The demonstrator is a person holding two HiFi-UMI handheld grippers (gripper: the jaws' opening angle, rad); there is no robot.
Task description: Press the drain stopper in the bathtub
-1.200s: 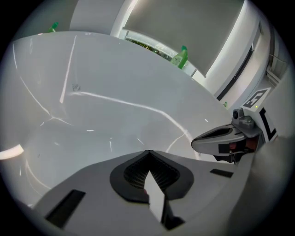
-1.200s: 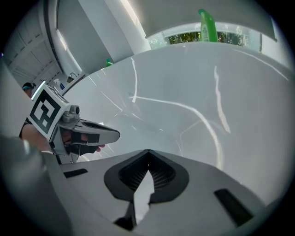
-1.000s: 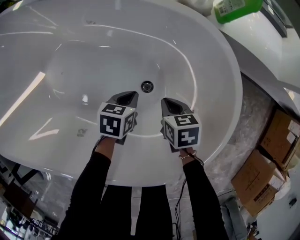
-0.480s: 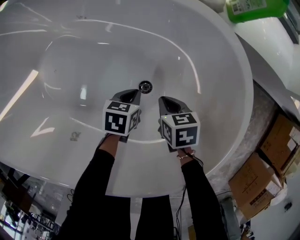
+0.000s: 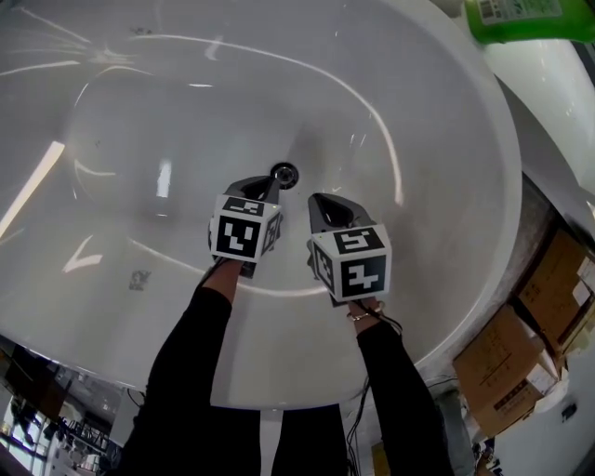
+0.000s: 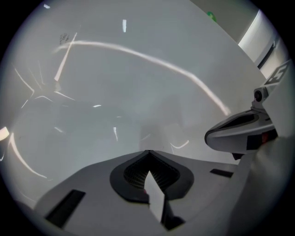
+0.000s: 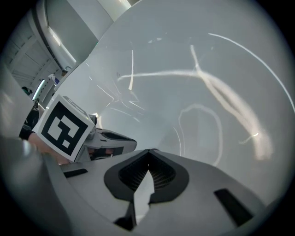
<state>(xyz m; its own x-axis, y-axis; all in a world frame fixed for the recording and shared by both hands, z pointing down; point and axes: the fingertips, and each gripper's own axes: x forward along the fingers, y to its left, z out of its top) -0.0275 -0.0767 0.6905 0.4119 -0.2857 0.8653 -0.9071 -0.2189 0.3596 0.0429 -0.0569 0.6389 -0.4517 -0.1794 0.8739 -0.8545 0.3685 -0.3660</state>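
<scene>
Text first: green bottle (image 5: 525,17) at top right edge of head view has a white label w/ print, too small to read. Marker cubes on both grippers show b/w square patterns only, no words. Small grey mark (image 5: 139,277) on the tub wall at lower left is unreadable. Cardboard boxes (image 5: 513,364) at lower right have no legible writing.

White bathtub (image 5: 437,186) fills most of the frame. Drain stopper (image 5: 284,175), a round metal piece, sits on the tub floor just above frame centre. Left gripper (image 5: 268,182) has its tip right at the stopper's lower left edge; can't tell if touching. Right gripper (image 5: 316,201) is just beside it, lower right of the stopper and apart from it. Black sleeves (image 5: 191,372) come up from the bottom edge.

Left gripper view: its jaws (image 6: 148,152) are together, nothing between; right gripper (image 6: 237,133) shows at mid right. Right gripper view: jaws (image 7: 150,150) also closed and empty; left gripper (image 7: 110,138) w/ its cube shows at left. Only plain tub surface lies ahead in both.

Vs 1 s ago: there was a clear gap between left tip and stopper, now closed up. Bottle has slid further toward the top right corner, and the tub reaches further right in frame.
</scene>
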